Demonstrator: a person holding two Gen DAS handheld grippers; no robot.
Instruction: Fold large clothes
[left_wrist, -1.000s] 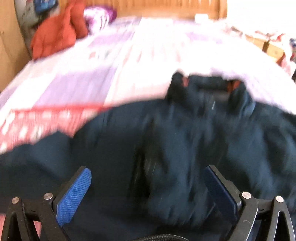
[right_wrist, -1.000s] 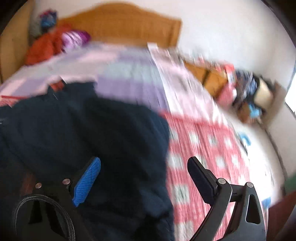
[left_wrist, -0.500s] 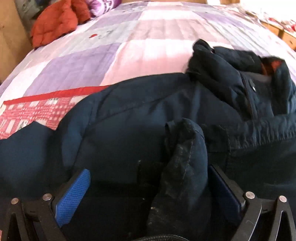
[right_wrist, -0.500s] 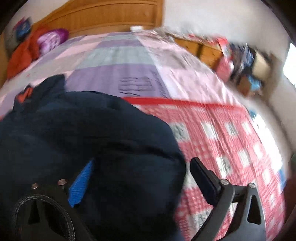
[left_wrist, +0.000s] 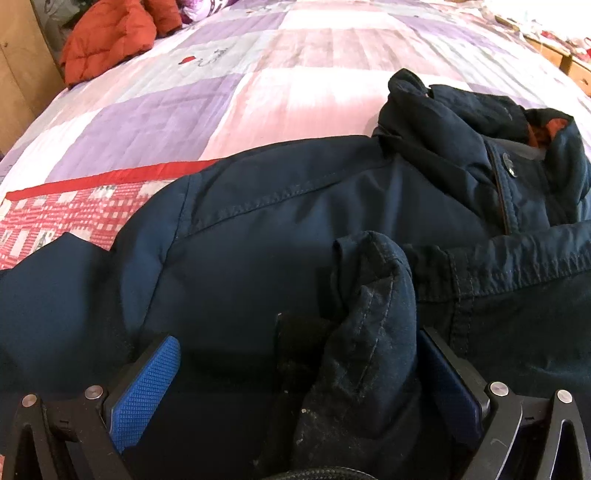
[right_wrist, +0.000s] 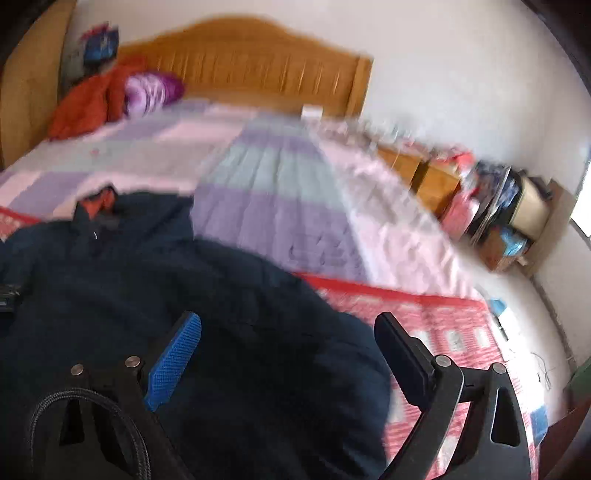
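Both tools gape wide over the navy jacket (left_wrist: 303, 229) on the bed (left_wrist: 258, 92): left tool (left_wrist: 299, 373) straddling a sleeve cuff (left_wrist: 369, 295), apparently unpinched; right tool (right_wrist: 288, 354), jaws just narrowing, empty; the bulky fold may spring open.

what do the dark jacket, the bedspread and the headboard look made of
Navy jacket: woven, matte cloth with topstitched seams, likely cotton or a blend. Bedspread: quilted printed fabric, showing stitch lines. Headboard: orange-brown wood with vertical grooves, though blurred.

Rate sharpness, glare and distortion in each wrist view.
Left wrist view: sharp, stitching on the navy jacket readable; mild glare on the quilt; fisheye bows the bed. Right wrist view: motion-blurred, headboard and bedside clutter smeared; dark fisheye corners.
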